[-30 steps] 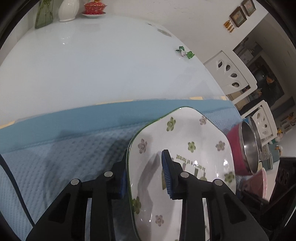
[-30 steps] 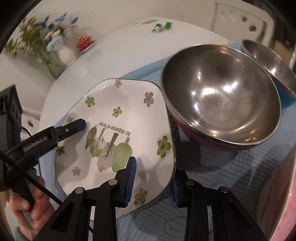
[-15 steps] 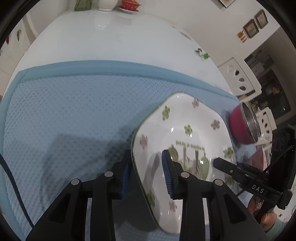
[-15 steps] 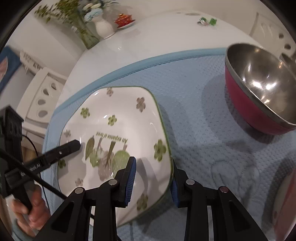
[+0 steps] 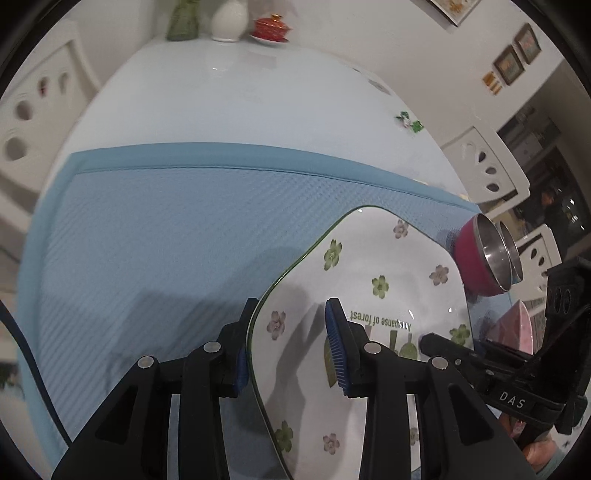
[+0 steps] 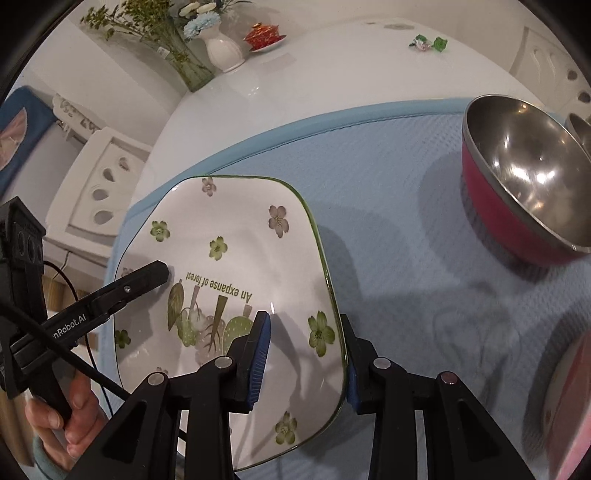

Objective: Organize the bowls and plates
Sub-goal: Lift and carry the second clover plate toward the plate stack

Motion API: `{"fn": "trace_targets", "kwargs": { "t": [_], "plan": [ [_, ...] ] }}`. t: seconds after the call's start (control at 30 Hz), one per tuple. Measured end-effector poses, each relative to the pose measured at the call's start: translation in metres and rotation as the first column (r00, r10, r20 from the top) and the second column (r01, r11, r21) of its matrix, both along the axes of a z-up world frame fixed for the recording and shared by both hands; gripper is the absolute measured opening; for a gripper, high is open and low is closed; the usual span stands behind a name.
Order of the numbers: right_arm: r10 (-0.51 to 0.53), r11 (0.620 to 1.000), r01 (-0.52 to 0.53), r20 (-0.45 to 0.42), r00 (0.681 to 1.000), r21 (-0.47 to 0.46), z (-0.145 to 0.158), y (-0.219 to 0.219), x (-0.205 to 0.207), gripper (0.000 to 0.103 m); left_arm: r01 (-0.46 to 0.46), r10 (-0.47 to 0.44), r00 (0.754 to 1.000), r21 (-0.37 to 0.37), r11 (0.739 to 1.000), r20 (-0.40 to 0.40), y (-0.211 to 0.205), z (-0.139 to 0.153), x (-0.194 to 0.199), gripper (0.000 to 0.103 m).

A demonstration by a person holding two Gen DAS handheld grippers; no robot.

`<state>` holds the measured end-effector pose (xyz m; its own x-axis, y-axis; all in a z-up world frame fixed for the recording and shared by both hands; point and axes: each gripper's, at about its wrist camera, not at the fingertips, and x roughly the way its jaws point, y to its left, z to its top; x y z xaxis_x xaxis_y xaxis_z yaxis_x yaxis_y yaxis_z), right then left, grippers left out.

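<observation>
A white plate with green flowers (image 5: 388, 295) (image 6: 236, 266) is held over the blue mat (image 5: 166, 236) by both grippers. My left gripper (image 5: 288, 343) straddles its left rim, shut on it. My right gripper (image 6: 304, 354) straddles its right rim, shut on it. A pink bowl with a steel inside (image 6: 524, 195) (image 5: 480, 262) stands on the mat to the right, with a second steel bowl (image 6: 580, 129) behind it. A pink dish (image 6: 569, 413) (image 5: 513, 328) lies at the near right.
The mat (image 6: 424, 295) covers the near part of a white table (image 5: 240, 99). At the table's far end stand a glass vase with flowers (image 6: 184, 59), a white vase (image 6: 223, 51) and a red lidded cup (image 6: 264, 35). A green sweet wrapper (image 6: 428, 42) lies on the table. White chairs (image 6: 107, 177) stand around.
Both grippers have carried the plate left, away from the steel bowls, out over the open part of the blue mat. The plate stays gripped on both rims.
</observation>
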<state>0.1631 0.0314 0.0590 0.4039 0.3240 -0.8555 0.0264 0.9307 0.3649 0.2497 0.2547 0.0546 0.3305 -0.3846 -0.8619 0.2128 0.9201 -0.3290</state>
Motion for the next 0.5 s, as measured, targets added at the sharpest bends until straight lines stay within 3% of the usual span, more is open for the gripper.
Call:
{"fn": "trace_targets", "kwargs": {
  "t": [0.3, 0.5],
  "plan": [
    [0.022, 1.000, -0.022, -0.008, 1.000, 0.007, 0.033, 0.022, -0.058, 0.036, -0.110, 0.110, 0.994, 0.012, 0.994, -0.005, 0.025, 0.044, -0.076, 0.031],
    [0.055, 0.998, -0.054, -0.033, 0.998, 0.018, 0.045, 0.036, -0.108, 0.036, -0.158, 0.158, 0.987, 0.007, 0.987, -0.009, 0.045, 0.058, -0.132, 0.031]
  ]
}}
